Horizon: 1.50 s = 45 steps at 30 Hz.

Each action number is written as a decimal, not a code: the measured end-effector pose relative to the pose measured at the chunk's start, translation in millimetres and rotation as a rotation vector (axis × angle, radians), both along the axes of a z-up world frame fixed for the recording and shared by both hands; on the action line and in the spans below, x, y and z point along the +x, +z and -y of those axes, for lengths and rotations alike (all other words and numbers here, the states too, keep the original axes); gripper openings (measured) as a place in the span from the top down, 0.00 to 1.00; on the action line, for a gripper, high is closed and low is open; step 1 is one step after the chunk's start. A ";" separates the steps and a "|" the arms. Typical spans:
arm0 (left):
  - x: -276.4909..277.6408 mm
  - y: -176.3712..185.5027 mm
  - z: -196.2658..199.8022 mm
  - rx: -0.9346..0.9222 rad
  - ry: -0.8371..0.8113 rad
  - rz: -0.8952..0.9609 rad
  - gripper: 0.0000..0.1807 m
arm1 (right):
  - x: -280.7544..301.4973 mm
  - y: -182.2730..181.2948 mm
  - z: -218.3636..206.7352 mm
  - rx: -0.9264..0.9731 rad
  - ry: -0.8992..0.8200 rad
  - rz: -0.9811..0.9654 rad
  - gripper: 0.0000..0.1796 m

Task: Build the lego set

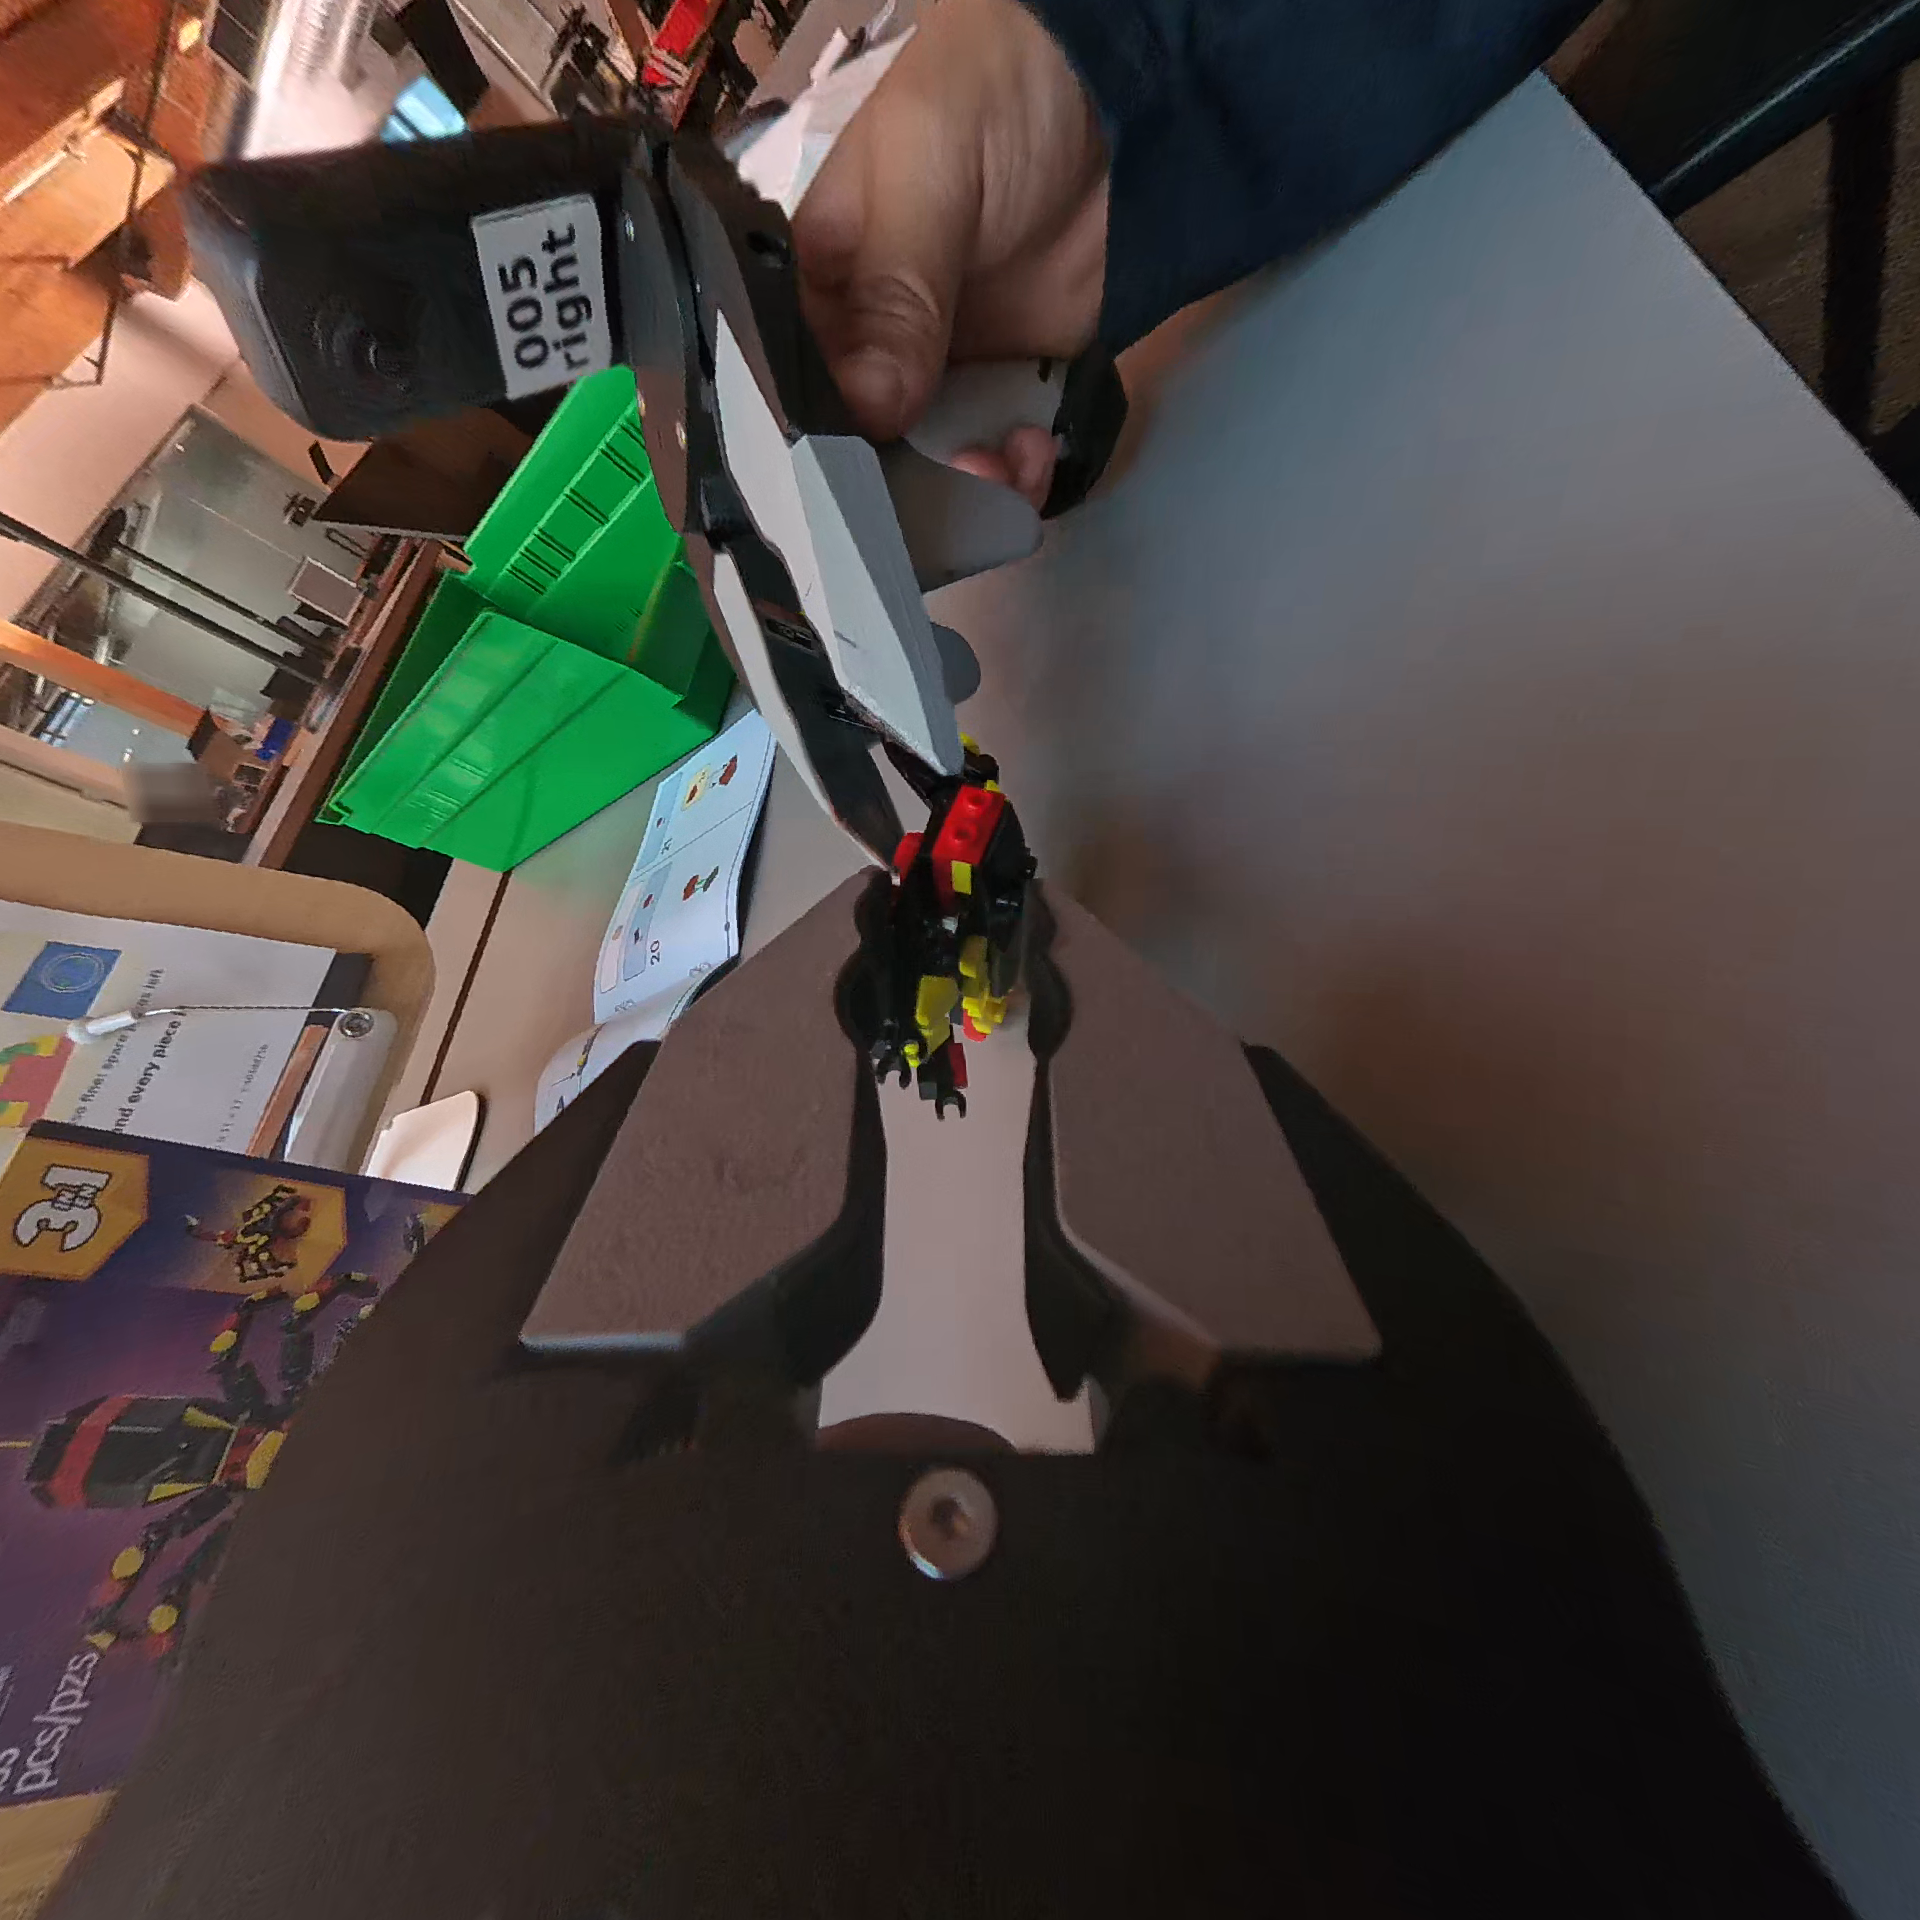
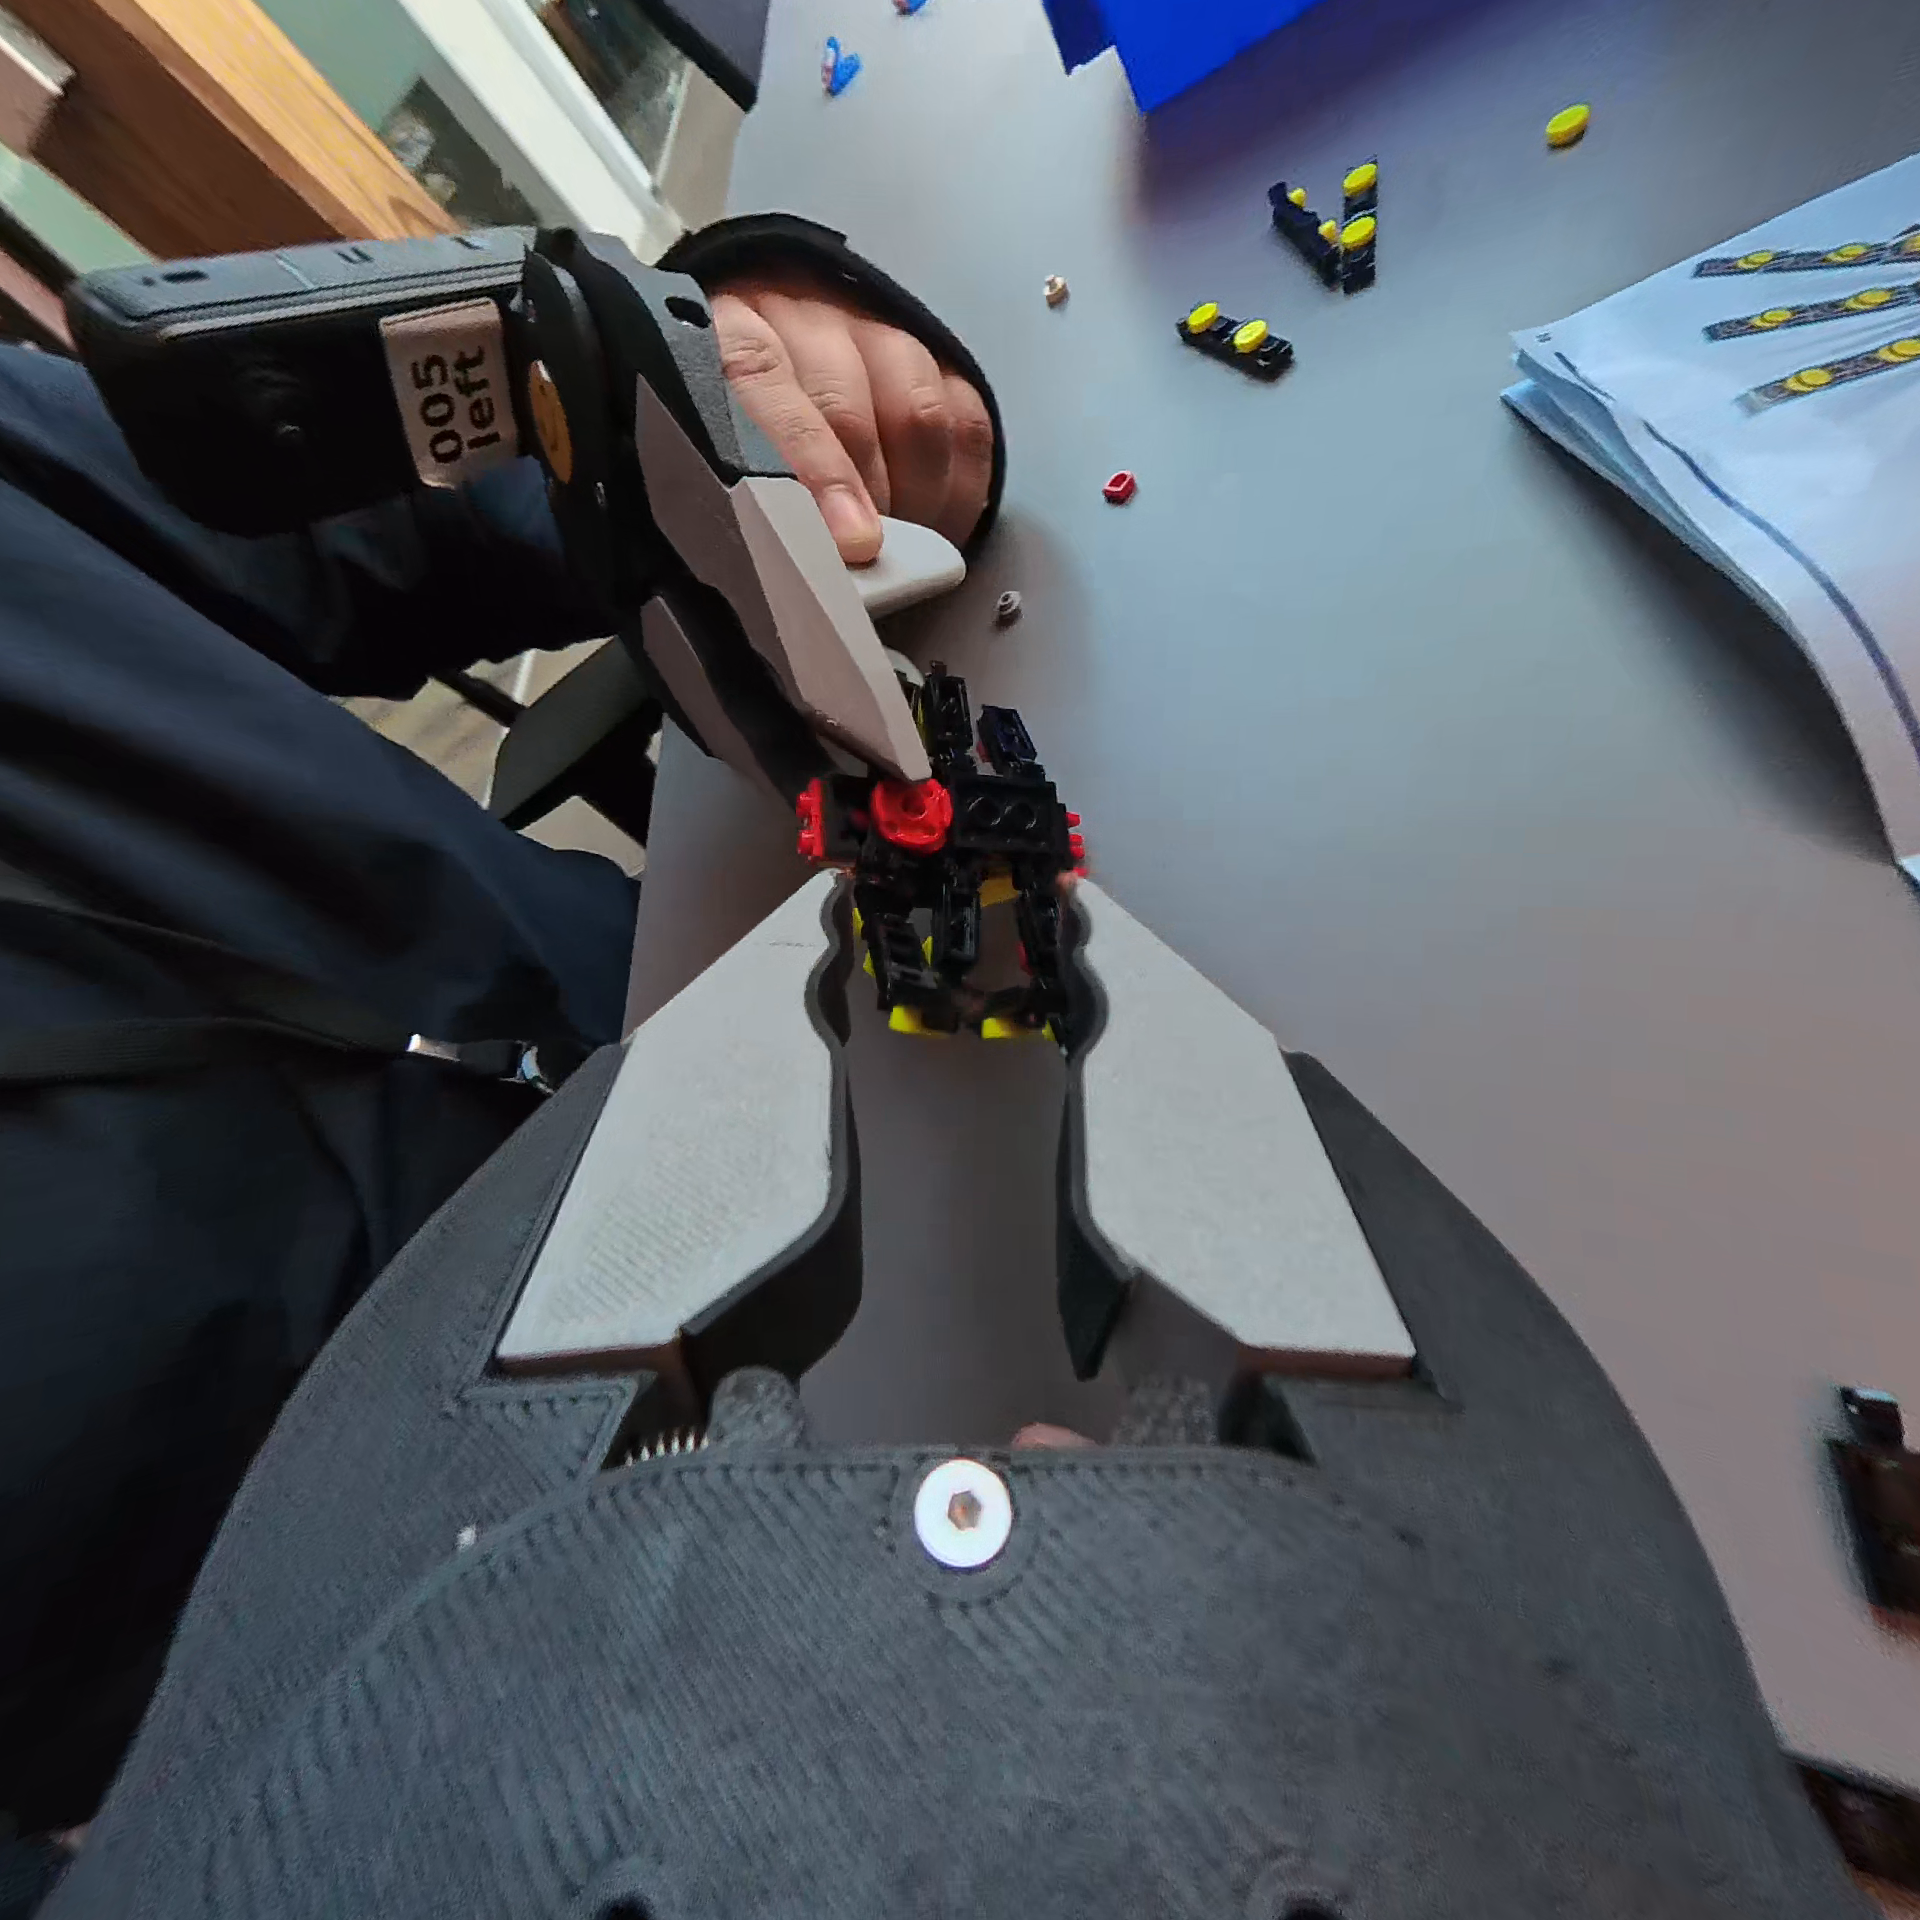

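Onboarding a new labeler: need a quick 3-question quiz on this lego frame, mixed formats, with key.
1. True or false: both grippers are closed on the lego model.
2. Multiple choice: where is the green bin? A) on the table beyond the instruction booklet B) in the left gripper C) under the model
3. Fill in: the loose black plates on the table carry round studs of colour ____.

Key: 1 true (the right gripper grips it too); 2 A; 3 yellow.
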<state>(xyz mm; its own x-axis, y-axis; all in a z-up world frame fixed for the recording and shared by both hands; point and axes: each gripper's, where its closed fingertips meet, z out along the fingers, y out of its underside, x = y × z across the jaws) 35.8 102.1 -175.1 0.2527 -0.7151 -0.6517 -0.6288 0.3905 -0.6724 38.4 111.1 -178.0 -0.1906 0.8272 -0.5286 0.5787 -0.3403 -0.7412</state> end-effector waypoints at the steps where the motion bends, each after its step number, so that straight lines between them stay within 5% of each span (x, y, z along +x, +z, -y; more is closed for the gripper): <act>1: -0.1 -0.3 0.4 0.000 -0.003 -0.002 0.88 | 0.2 -1.0 1.4 -0.009 0.024 0.000 0.82; 18: -4.6 -1.7 -3.7 0.002 0.016 -0.010 0.88 | -3.4 -4.5 -7.0 0.101 0.067 0.030 0.83; 24: -10.5 10.1 -11.6 -0.045 0.058 0.084 0.88 | 2.5 34.0 -29.6 0.173 -0.035 -0.173 0.73; 30: -22.1 44.3 -30.6 -0.462 0.125 0.518 0.88 | 14.8 60.1 -57.7 0.152 -0.155 -0.333 0.70; 37: -27.1 51.0 -25.7 -1.052 -0.043 0.854 0.88 | 17.8 61.4 -69.4 0.145 -0.204 -0.358 0.69; 45: -17.7 41.2 -9.1 -1.109 -0.109 0.719 0.88 | 8.3 38.5 -42.3 -0.030 -0.049 -0.268 0.68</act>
<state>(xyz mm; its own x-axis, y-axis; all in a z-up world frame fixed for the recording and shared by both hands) 18.1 111.1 -133.9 0.2010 -0.8167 0.5410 -0.0015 -0.5525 -0.8335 46.7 153.4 -139.5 -0.2870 0.8237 -0.4891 0.3457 -0.3871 -0.8548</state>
